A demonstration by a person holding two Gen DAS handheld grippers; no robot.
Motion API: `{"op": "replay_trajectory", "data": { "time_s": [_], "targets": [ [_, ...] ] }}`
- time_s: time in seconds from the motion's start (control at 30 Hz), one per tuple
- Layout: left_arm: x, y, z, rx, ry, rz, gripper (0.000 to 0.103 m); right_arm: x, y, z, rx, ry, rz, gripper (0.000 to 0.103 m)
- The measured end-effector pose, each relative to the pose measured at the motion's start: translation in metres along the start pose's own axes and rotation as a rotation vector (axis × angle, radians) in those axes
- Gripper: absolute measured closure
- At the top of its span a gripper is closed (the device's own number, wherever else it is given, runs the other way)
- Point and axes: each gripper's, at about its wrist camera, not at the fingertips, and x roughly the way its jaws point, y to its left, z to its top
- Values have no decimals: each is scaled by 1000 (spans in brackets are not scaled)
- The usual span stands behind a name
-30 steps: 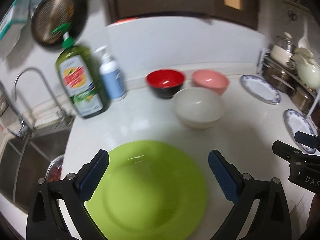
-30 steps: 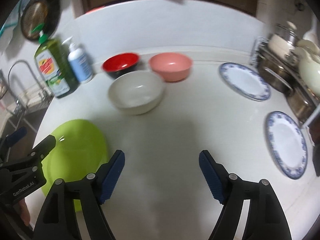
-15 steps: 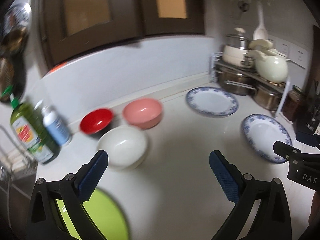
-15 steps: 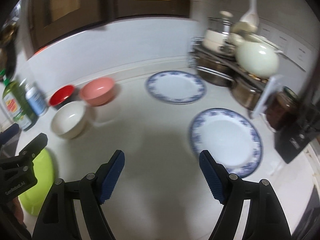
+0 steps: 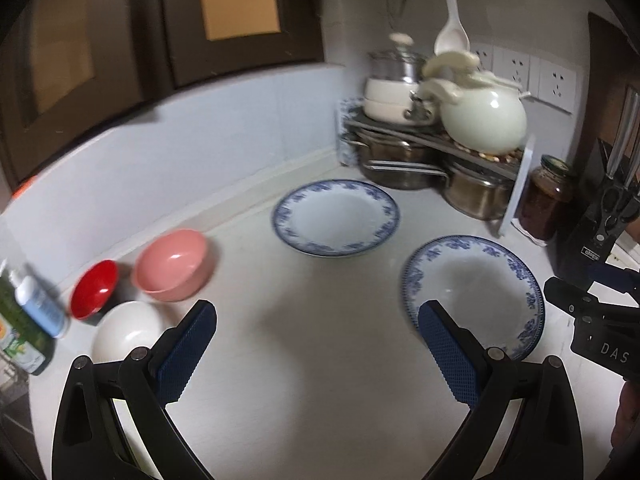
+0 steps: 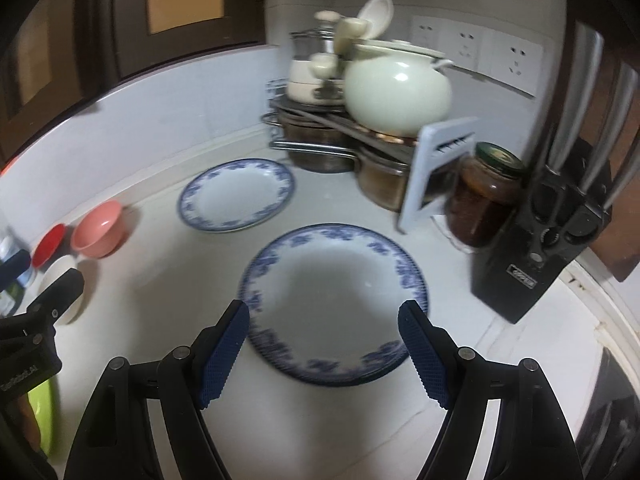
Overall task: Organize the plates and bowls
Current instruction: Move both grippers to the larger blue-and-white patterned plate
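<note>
- Fingers of the right gripper [image 6: 323,354] stand wide apart and hold nothing; they frame the near rim of the near blue-patterned plate [image 6: 334,304], which lies flat on the white worktop [image 6: 160,280]; whether the pads touch the plate cannot be told
- Left gripper [image 5: 316,354] also has its fingers spread and empty above bare worktop; its right finger [image 5: 450,354] overlaps the near plate's left edge in the left wrist view
- Second blue-patterned plate [image 6: 237,195] lies flat further back, apart from the near one, just before the pot rack [image 6: 320,120]
- Pink bowl [image 5: 172,265], red bowl [image 5: 94,289] and white bowl [image 5: 126,334] sit upright in a close cluster at the left of the worktop; the pink one is nearest the wall side, the white one nearest the left gripper
- Green plate [image 6: 40,412] shows only as a sliver at the lower left of the right wrist view, behind the left gripper's body
- Cream pot [image 6: 396,94] sits on top of the rack; a dark jar [image 6: 484,200] and a knife block [image 6: 540,248] stand to the right of the near plate; two bottles [image 5: 28,328] stand at the far left, blurred
</note>
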Motion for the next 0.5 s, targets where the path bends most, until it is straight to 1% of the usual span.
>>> {"op": "replay_trajectory", "data": {
  "time_s": [0.23,0.43,0.5],
  "targets": [
    [44,-37,6,53,71,-41,0,33,-38,1,57,29,-36,26],
    [84,-62,12,85,142,-81,1,67,-65,-2,112,101,-53,26],
    [98,-70,13,94,168,-96,4,77,-72,-2,124,121,-66,26]
  ]
}}
